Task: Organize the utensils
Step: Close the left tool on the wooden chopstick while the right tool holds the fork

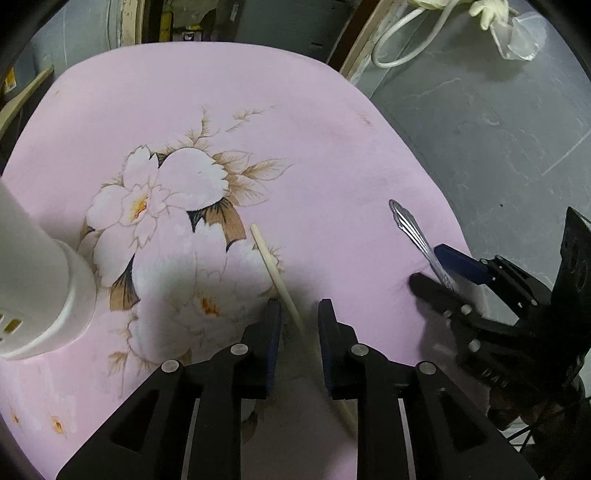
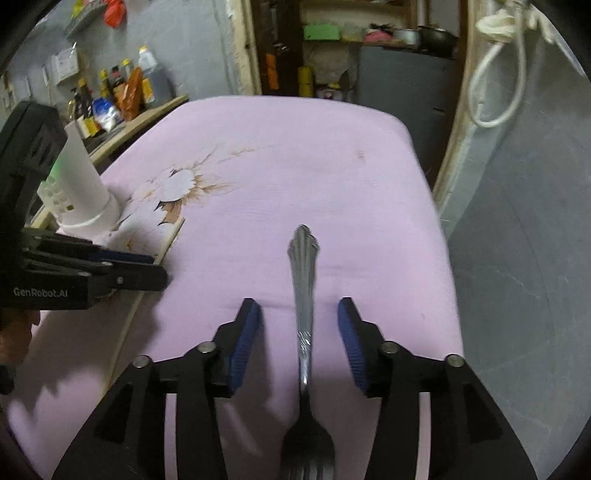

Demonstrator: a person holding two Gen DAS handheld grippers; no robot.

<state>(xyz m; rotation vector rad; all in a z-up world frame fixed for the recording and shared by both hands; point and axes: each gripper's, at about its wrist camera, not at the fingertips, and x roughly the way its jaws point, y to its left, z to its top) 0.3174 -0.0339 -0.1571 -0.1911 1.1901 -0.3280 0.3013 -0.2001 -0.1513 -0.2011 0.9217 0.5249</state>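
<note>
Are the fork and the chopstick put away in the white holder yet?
Not yet. Nothing looks put away from here. The chopstick and the fork lie on the pink cloth. The left gripper is open around the chopstick, the right gripper open around the fork handle; neither grips. Still to do: pick both up and drop them in the white holder.

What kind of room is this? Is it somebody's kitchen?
Probably a home kitchen or storeroom. Sauce bottles line a side shelf, pots sit at the back, and a fork lies on a flowery pink cloth.
</note>
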